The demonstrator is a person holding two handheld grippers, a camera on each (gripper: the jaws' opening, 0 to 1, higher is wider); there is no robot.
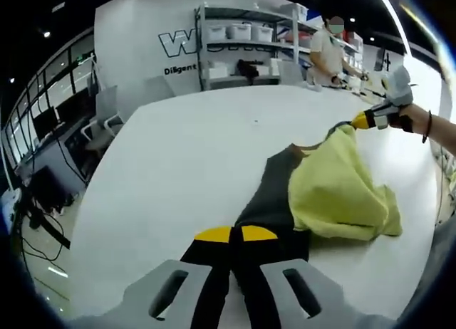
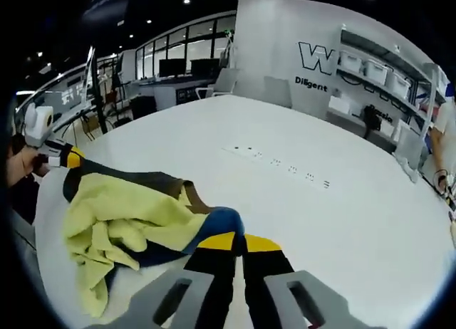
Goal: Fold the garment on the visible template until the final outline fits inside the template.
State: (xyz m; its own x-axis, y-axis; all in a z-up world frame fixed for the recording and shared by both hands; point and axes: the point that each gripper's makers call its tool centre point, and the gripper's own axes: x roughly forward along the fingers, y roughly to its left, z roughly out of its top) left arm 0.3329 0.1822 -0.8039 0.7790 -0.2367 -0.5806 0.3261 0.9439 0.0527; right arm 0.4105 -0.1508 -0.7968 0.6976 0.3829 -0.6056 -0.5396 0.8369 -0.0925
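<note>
In the left gripper view, the left tongs (image 1: 236, 234) are seen closed on the dark edge of the garment (image 1: 335, 190), their yellow tips pressed together over the cloth. The garment, yellow with a dark panel, is spread ahead of these tongs on the white desk (image 1: 185, 158) and is bunched toward the far side. Its far corner is pinched by the right tongs (image 1: 358, 122). Beyond the desk, shelves (image 1: 246, 40) with bins and a person (image 1: 326, 55) are seen.

In the right gripper view, the right tongs (image 2: 231, 241) are closed on a fold of the garment (image 2: 125, 215), which is heaped just left of them. At its far end the left tongs (image 2: 70, 158) are clamped on the dark edge
</note>
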